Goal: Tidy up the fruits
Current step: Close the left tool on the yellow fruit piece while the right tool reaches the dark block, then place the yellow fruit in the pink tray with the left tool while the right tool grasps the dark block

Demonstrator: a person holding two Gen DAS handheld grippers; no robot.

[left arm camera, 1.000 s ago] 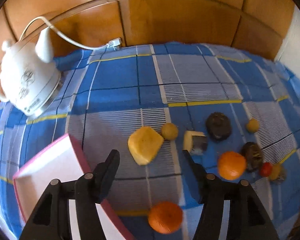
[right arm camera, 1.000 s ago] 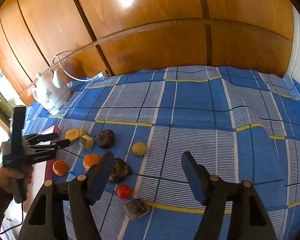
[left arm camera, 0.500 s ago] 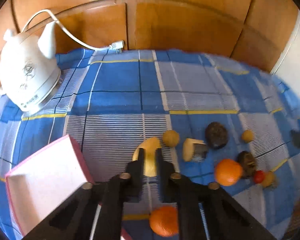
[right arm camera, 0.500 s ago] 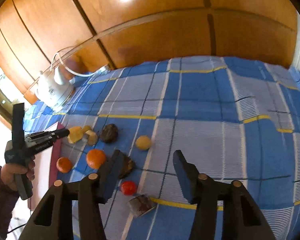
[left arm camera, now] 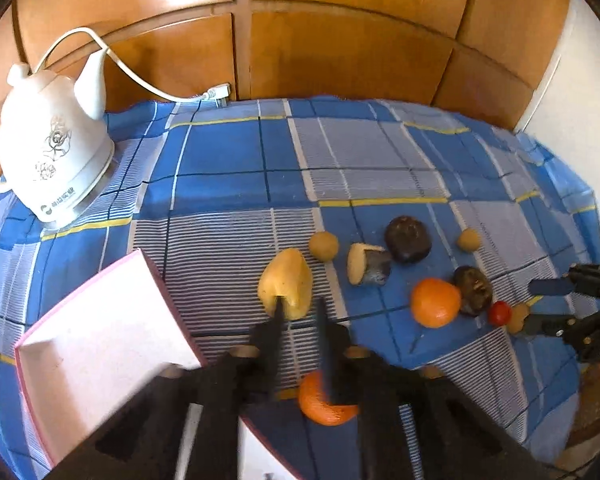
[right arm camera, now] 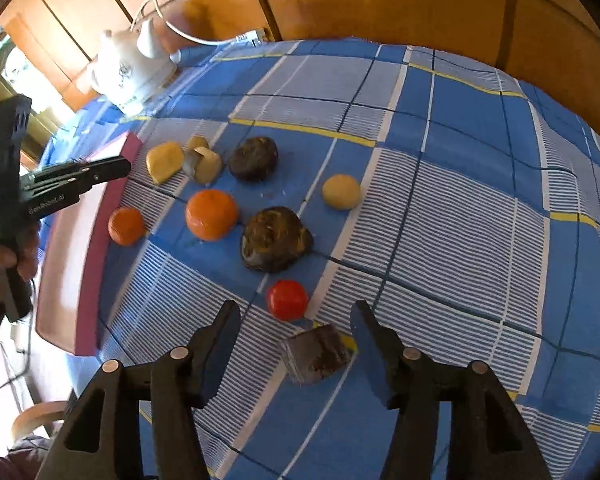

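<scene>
While the left gripper (left arm camera: pixel 298 314) has its jaws nearly together and just parting, with only the near edge of the yellow fruit (left arm camera: pixel 286 283) at the left finger's tip and nothing held, no piece is lifted. The right gripper (right arm camera: pixel 294 330) stands over the dark cube (right arm camera: pixel 315 354) at the lower centre of its view, jaws widening and clear of it. Outward, two oranges (right arm camera: pixel 211 214), a red tomato (right arm camera: pixel 286 300) and dark fruits (right arm camera: pixel 275 238) lie scattered on the blue checked cloth (right arm camera: pixel 460 200). The pink tray (left arm camera: pixel 100 332), lower left, appears empty. Sorting looks barely begun.
</scene>
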